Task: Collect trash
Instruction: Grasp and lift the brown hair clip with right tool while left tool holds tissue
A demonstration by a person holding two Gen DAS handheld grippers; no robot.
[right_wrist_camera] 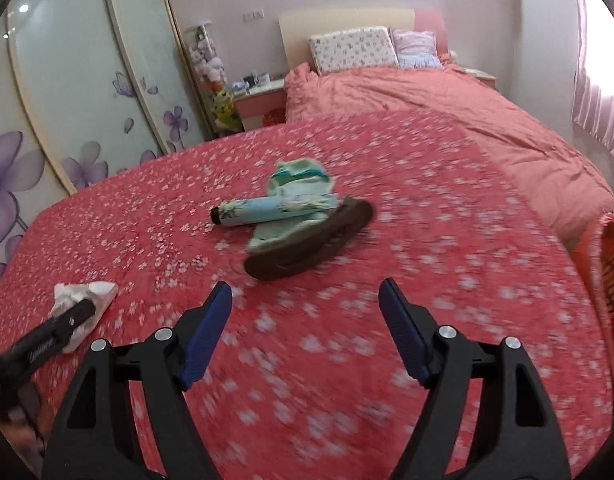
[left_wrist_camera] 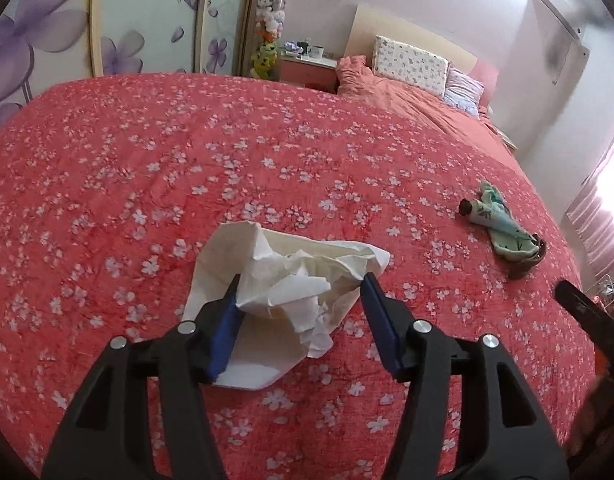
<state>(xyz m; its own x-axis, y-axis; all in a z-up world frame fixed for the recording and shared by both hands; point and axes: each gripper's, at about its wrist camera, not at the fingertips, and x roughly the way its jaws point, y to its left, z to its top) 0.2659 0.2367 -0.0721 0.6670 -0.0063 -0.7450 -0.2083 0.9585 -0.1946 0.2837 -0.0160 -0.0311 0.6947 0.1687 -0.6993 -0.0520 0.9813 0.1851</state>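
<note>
Two grippers work over a wide bed covered in a red bedspread (left_wrist_camera: 107,160) printed with small white blossoms. Furthest left, in the right wrist view, a wardrobe (right_wrist_camera: 47,100) with purple flowers on pale doors runs along the wall, and below it, on the near left part of the spread, lies the crumpled white paper (left_wrist_camera: 283,292) — wadded tissue sitting on a flatter, creased sheet. The left gripper (left_wrist_camera: 301,290) is spread open around that wad, its blue pads flanking it on either side, the left pad touching the paper's edge and the right one just beside it, with nothing clamped. Seen from the right wrist view, the same paper (right_wrist_camera: 95,292) shows as a small white lump partly hidden by the black finger of the left gripper. Further right, near the middle of the bed, a pale blue tube with a dark cap (right_wrist_camera: 275,208) rests across a mint green cloth (right_wrist_camera: 299,176) and a dark brown sandal (right_wrist_camera: 311,244), the three piled together and well apart from the paper. The right gripper (right_wrist_camera: 305,292) hangs open above bare bedspread just short of that pile, holding nothing. At the far right edge an orange basket (right_wrist_camera: 611,280) stands beside the bed — only its rim and slatted wall show.
</note>
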